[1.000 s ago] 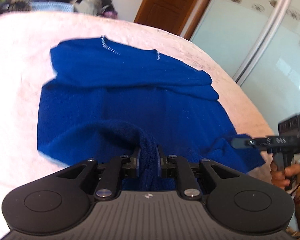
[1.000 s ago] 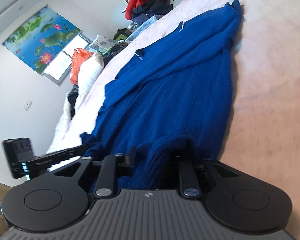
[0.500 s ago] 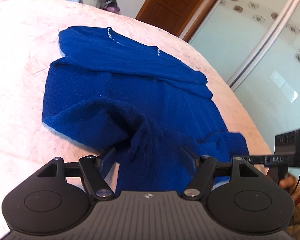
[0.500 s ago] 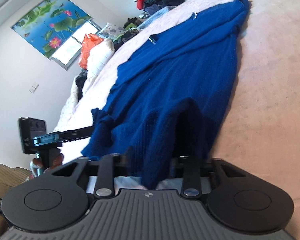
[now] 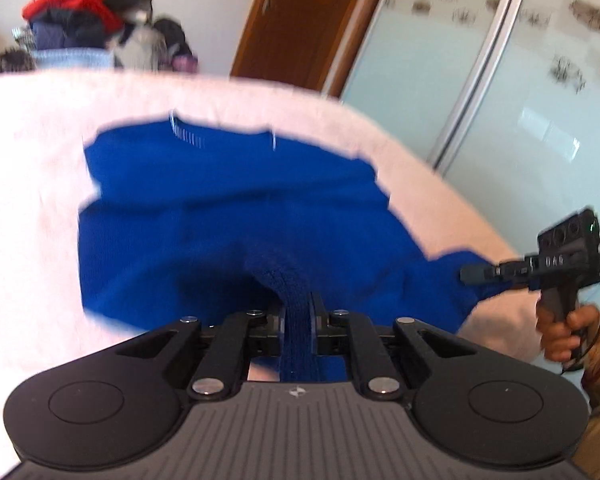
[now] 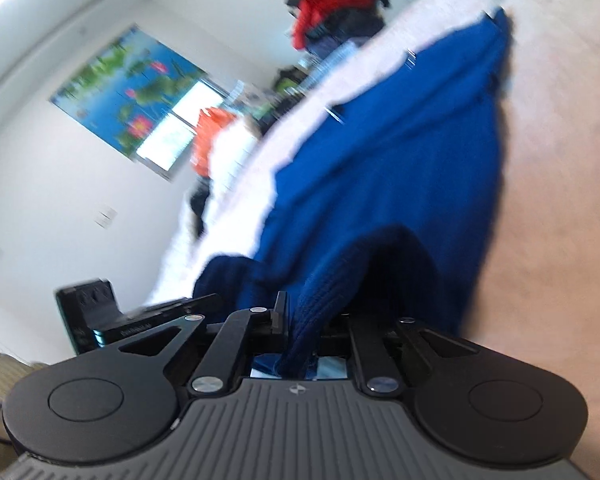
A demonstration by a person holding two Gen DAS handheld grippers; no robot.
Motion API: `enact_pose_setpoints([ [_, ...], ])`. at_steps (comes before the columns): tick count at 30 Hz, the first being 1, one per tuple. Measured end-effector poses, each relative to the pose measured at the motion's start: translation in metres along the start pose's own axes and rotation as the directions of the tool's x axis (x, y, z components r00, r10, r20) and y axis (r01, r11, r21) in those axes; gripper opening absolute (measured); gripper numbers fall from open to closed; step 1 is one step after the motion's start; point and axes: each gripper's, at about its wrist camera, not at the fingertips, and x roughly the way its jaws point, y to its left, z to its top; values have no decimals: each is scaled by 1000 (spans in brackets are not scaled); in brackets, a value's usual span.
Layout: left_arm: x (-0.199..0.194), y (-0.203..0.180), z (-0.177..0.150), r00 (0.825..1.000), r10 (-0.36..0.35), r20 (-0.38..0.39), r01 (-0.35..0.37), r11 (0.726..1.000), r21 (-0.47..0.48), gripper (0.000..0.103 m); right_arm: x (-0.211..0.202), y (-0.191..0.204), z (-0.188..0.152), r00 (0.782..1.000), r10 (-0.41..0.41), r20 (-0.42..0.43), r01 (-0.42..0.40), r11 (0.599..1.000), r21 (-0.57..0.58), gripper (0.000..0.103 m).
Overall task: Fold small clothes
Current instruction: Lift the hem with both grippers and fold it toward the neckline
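A blue knit sweater [image 5: 228,216] lies spread on a pale pink bed cover [image 5: 28,200], its collar at the far side. My left gripper [image 5: 298,312] is shut on a raised fold of its near hem. In the right wrist view the same sweater [image 6: 400,168] runs away over the bed [image 6: 560,160]. The jaws of my right gripper [image 6: 300,320] are closing, and a bunch of the hem is pinched between them and lifted. Each gripper shows in the other's view: the right gripper [image 5: 470,274] at the sweater's right corner, the left gripper [image 6: 204,300] at its left corner.
A person's hand [image 5: 564,332] holds the right gripper's handle. A pile of clothes [image 5: 72,20] sits beyond the bed's far end, beside a wooden door [image 5: 292,20] and frosted sliding doors [image 5: 500,100]. A flower blind [image 6: 128,92] hangs over the window.
The left jaws opened wide around the hem fold, then shut on it again. The right jaws narrowed onto the fabric. Both grippers rose slightly, lifting the near hem.
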Motion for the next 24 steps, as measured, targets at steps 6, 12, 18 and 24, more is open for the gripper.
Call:
enact_pose_setpoints([
  [6, -5, 6, 29, 992, 53, 115, -46, 997, -58, 10, 7, 7, 29, 998, 35, 51, -35, 999, 0, 15],
  [12, -4, 14, 53, 977, 105, 184, -88, 991, -97, 10, 16, 9, 59, 993, 31, 111, -29, 999, -21, 15],
  [18, -4, 30, 80, 952, 167, 257, -129, 979, -159, 10, 18, 8, 91, 979, 8, 202, -1, 999, -34, 15],
  [24, 2, 41, 110, 928, 200, 314, -142, 969, -201, 10, 26, -1, 127, 960, -2, 281, 12, 999, -34, 15],
])
